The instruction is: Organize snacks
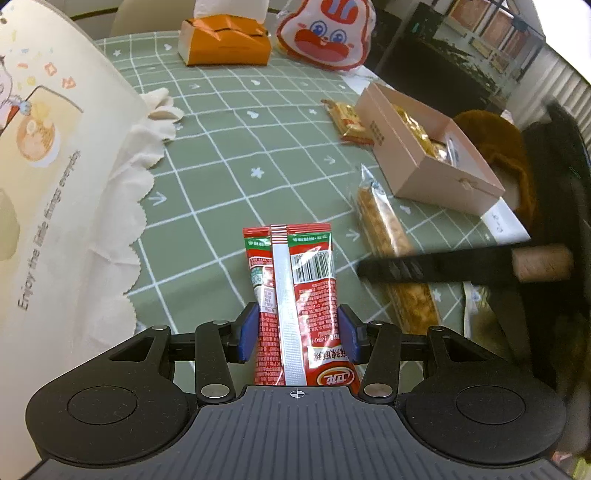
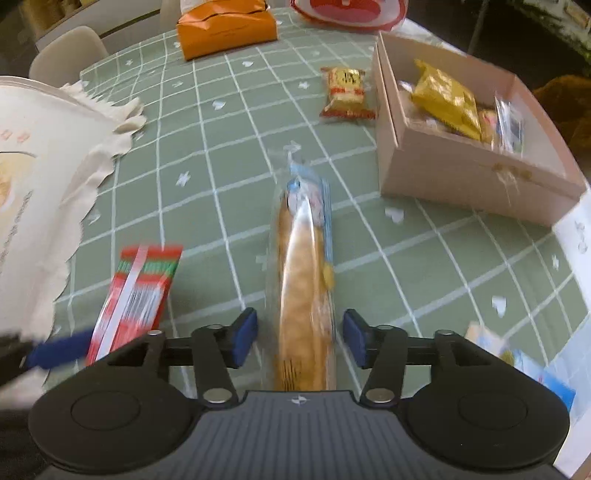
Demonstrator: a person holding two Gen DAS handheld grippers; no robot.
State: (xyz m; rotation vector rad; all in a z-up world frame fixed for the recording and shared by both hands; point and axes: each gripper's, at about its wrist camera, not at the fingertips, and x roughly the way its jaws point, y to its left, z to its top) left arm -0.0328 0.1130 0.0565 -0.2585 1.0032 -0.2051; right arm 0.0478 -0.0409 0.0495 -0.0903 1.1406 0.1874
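My left gripper (image 1: 298, 332) is shut on a red snack packet (image 1: 310, 280), its blue pads pressing both sides while the packet's far end points away over the green checked tablecloth (image 1: 229, 155). In the right wrist view the same red packet (image 2: 140, 288) shows at the lower left. My right gripper (image 2: 299, 338) is open around a long clear packet of golden biscuits (image 2: 303, 280) that lies on the cloth, with a gap on each side between pad and packet. An open pink box (image 2: 461, 173) holding several snack packets stands at the right.
A small orange-red packet (image 2: 347, 94) lies left of the pink box. An orange bag (image 1: 225, 40) and a white and red cartoon bag (image 1: 325, 33) sit at the far edge. A large cream printed bag (image 1: 55, 166) with scalloped cloth fills the left side.
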